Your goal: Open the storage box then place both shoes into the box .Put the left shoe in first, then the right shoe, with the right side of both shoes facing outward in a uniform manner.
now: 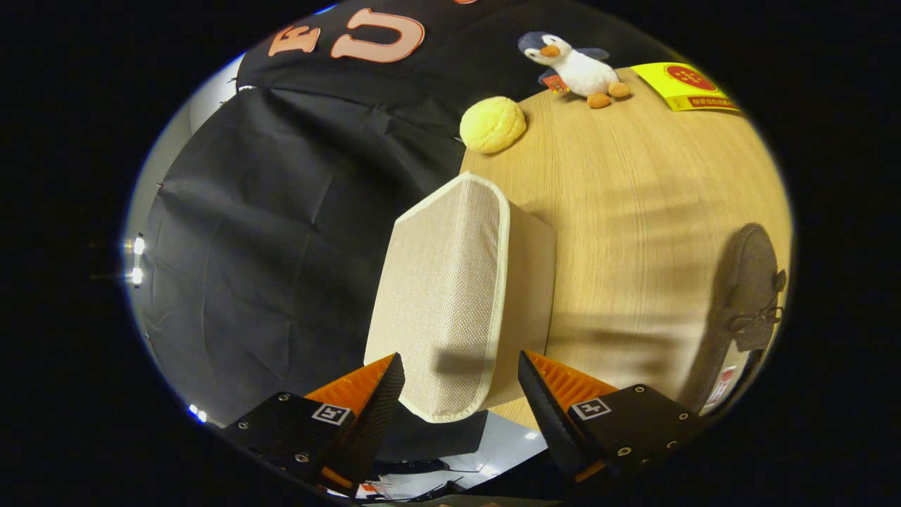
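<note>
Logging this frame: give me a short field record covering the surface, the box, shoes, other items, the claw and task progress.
surface: wooden table
box: beige fabric storage box, lid closed, near the table's edge
shoe: one grey lace-up shoe on the table, apart from the box
other items: yellow bun-shaped toy, plush penguin, yellow card, all beyond the box
claw: claw open, fingers either side of the box's near end, touch cannot be told
progress: box not yet opened, visible shoe still outside the box
</note>
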Motion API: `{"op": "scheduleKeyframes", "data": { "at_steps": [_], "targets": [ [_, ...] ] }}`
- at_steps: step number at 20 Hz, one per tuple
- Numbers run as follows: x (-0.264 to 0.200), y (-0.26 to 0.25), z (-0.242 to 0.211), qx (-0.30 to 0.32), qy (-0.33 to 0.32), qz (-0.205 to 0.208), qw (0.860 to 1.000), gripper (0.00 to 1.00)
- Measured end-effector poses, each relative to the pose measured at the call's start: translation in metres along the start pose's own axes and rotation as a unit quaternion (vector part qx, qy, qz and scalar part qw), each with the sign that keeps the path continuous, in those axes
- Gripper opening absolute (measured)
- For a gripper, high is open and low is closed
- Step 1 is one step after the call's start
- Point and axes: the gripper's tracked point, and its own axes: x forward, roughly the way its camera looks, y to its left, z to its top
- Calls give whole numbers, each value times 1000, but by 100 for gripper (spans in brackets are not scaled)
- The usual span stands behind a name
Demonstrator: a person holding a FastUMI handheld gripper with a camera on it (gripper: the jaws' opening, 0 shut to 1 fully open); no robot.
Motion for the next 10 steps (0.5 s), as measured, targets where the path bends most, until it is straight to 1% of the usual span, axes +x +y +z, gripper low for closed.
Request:
{"op": "scheduleKeyframes", "data": {
  "at_steps": [1, 2, 5, 7, 8, 10],
  "targets": [
    [8, -3, -2, -5, 3, -10, 1000, 98],
    [14, -2, -4, -11, 4, -9, 1000, 98],
    [28, 7, -6, 13, 5, 13, 1000, 98],
    [26, 19, -4, 28, 5, 31, 999, 98],
    [23, 26, -4, 25, 3, 38, 999, 97],
    [10, 36, 1, 1, -1, 49, 999, 93]
  ]
}}
